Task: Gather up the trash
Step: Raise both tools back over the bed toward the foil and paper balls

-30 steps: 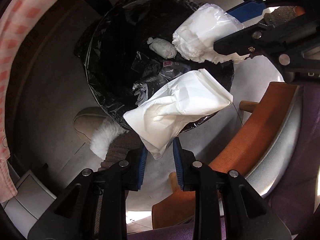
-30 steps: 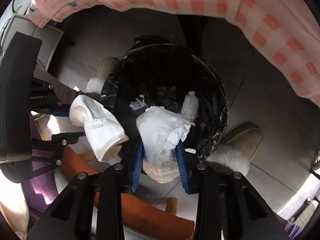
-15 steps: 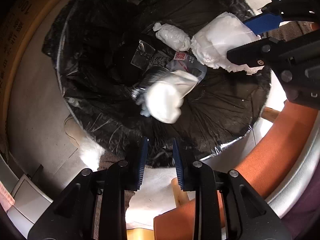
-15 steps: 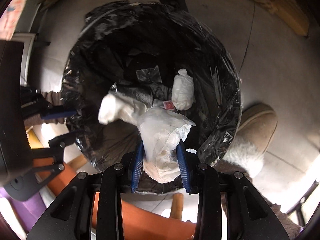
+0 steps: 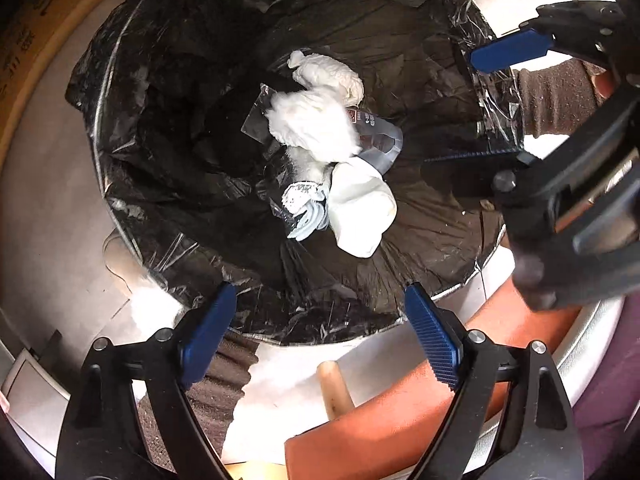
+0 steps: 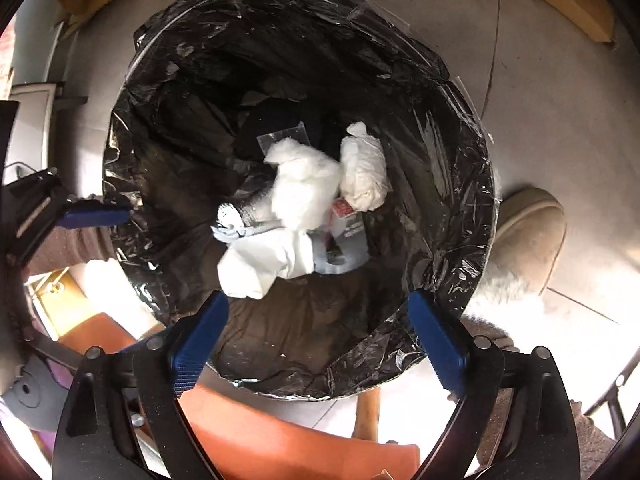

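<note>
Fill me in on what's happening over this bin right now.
A person is collecting trash with two tools. The left hand-held gripper and the right hand-held gripper both hang over the black-lined trash bin, pointing down into it. Their jaws are opening, with nothing between them. The white crumpled wads lie at the bottom of the bin among other wrappers. A slippered foot stands beside the bin.

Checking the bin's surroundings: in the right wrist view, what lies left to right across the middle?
Other gripper's blue pad → black-lined round trash bin with white crumpled wads → tan fleece-trimmed slipper.
</note>
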The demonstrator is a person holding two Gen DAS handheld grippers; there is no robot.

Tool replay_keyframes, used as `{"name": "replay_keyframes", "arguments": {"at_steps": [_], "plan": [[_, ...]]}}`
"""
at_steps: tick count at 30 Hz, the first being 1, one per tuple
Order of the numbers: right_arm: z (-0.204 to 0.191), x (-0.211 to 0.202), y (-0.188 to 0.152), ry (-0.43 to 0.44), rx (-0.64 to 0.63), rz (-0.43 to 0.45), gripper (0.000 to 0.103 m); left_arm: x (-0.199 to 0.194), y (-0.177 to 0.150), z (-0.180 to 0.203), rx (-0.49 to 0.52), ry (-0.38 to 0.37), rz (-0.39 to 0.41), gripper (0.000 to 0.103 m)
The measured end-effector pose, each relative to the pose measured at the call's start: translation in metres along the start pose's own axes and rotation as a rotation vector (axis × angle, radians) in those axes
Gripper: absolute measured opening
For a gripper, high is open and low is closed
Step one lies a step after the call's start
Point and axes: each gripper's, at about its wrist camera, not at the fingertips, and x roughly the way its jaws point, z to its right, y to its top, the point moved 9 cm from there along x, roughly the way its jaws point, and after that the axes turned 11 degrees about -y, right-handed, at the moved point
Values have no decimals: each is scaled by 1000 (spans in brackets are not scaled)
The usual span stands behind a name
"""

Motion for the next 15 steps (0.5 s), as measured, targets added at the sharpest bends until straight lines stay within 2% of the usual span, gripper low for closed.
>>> {"name": "replay_keyframes", "arguments": {"at_steps": [7, 12, 15], "plan": [[1, -10, -3, -2, 18, 9, 88, -16, -11, 6, 5, 1, 30, 88], [4, -35, -9, 9, 24, 44, 88, -40, -15, 14, 23, -2, 71, 89], [7, -57, -15, 32, 38, 79, 88, -58, -19, 24, 50, 21, 96, 89]]}}
